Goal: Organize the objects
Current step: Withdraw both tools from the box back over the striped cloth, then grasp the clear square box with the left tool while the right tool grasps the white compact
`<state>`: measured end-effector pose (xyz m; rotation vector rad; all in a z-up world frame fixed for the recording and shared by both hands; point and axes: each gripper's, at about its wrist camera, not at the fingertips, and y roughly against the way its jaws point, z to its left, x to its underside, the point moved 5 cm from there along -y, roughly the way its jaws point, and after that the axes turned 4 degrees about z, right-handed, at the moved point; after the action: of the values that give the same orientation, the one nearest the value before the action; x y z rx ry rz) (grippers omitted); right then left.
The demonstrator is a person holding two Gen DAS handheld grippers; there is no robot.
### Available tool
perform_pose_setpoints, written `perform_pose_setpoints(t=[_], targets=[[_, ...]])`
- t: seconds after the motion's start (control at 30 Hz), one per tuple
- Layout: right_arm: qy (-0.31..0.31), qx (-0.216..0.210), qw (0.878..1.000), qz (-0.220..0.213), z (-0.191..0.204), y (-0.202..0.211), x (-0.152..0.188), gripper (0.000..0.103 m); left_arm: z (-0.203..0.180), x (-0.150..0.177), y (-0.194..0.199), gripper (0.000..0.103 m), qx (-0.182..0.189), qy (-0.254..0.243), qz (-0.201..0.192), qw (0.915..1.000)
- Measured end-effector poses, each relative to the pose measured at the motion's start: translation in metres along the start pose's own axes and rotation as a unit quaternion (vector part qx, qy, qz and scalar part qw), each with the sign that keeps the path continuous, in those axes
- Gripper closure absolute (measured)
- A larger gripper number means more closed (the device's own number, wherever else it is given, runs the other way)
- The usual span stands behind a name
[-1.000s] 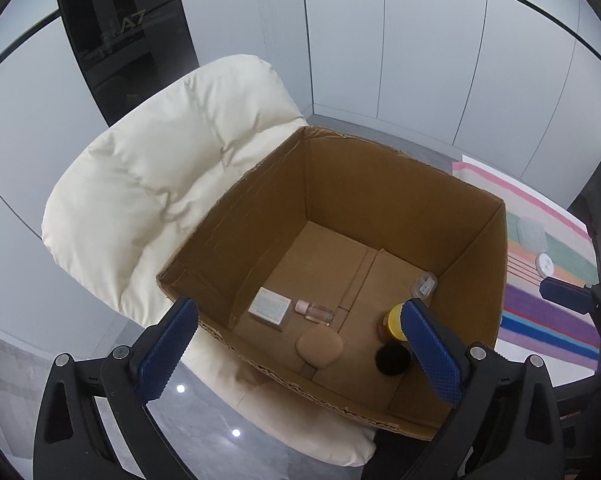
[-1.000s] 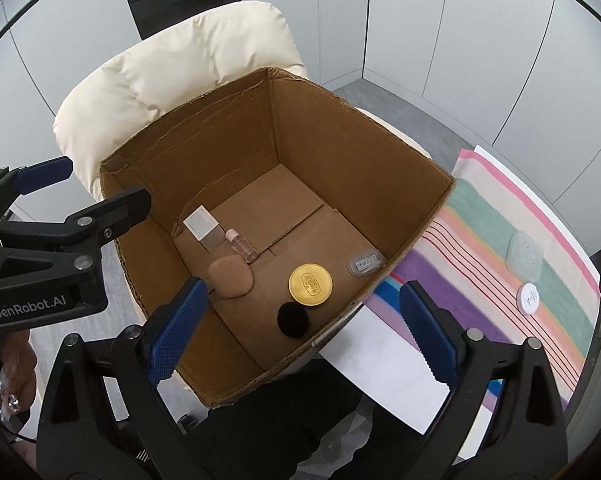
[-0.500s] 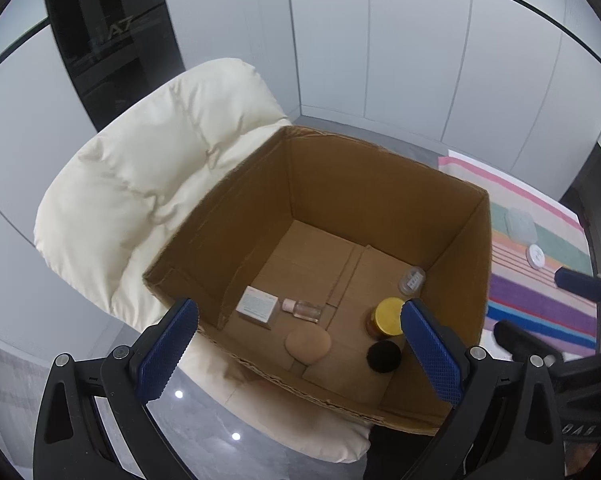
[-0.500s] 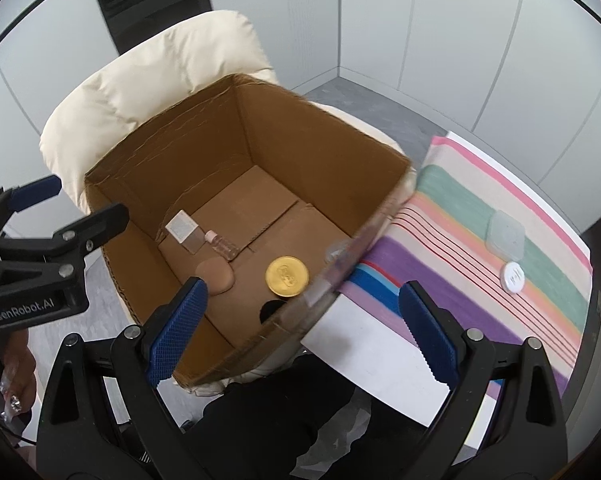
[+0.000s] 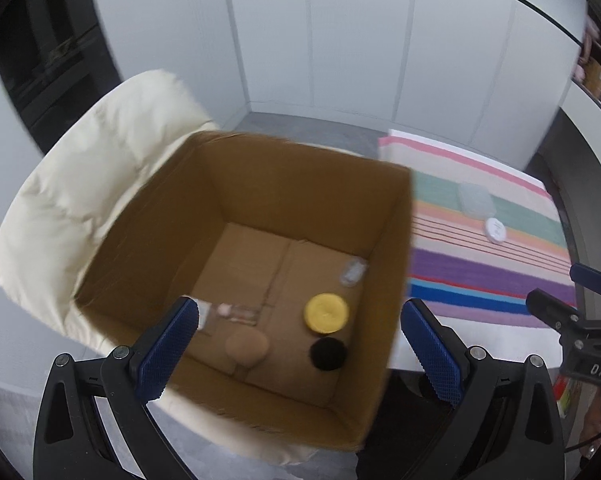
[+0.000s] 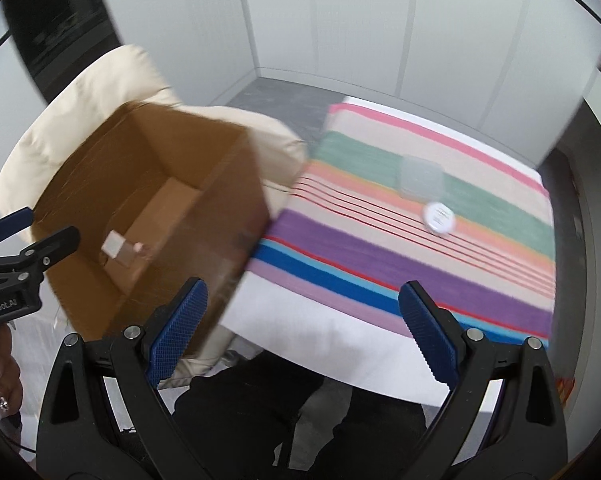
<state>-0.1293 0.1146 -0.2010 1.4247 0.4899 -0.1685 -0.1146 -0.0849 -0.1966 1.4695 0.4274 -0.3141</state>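
The right hand-held gripper (image 6: 300, 324) is hanging with its blue-padded jaws spread wide and nothing between them, above the near white edge of the bench (image 6: 312, 344) with its striped multicoloured cloth (image 6: 420, 256); the left hand-held gripper (image 5: 296, 344) is likewise gaping empty, over the open brown cardboard box (image 5: 396, 248) sitting on the cream padded chair (image 5: 84, 200).

Two things are lying out on the cloth, well beyond the right jaws: a small round white lidded tin (image 6: 439, 218), and just behind it, close enough that I cannot tell whether they touch, a flat translucent square plastic case (image 6: 420, 178); both are probably light and rigid, with smooth sides that may slip, so I would be pinching the tin across its rim with the pads low against the cloth, and taking the case by two opposite edges.

Inside the box are resting a yellow-lidded round jar (image 5: 326, 314), a black round puff (image 5: 327, 354), a tan oval sponge (image 5: 246, 346), a small clear bottle with a pink cap (image 5: 240, 312) and a clear little pot (image 5: 352, 274).

Against half a second ago, the right view is swinging off the box toward the cloth, the tin and case now sitting nearer its middle and the box sliding left; the left view is shifting the same way, showing more cloth; both frames are smeared with motion; the jaws are staying open.
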Motion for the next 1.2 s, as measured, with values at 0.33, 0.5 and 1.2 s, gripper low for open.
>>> perform_pose_setpoints(t=[0.33, 0.5, 1.2], targets=[[-0.061, 0.030, 0.998, 0.001, -0.091, 0.011, 0.025, 0.005, -0.097, -0.016, -0.016, 0.001, 0.053, -0.065, 0.020, 0.9962], [-0.084, 0.040, 0.996, 0.008, -0.129, 0.011, 0.041, 0.005, -0.145, -0.022, -0.024, 0.001, 0.076, -0.088, 0.030, 0.9928], [-0.088, 0.053, 0.994, -0.025, -0.214, -0.097, 0.009, 0.005, -0.249, -0.056, -0.116, 0.001, 0.073, -0.135, 0.067, 0.9859]])
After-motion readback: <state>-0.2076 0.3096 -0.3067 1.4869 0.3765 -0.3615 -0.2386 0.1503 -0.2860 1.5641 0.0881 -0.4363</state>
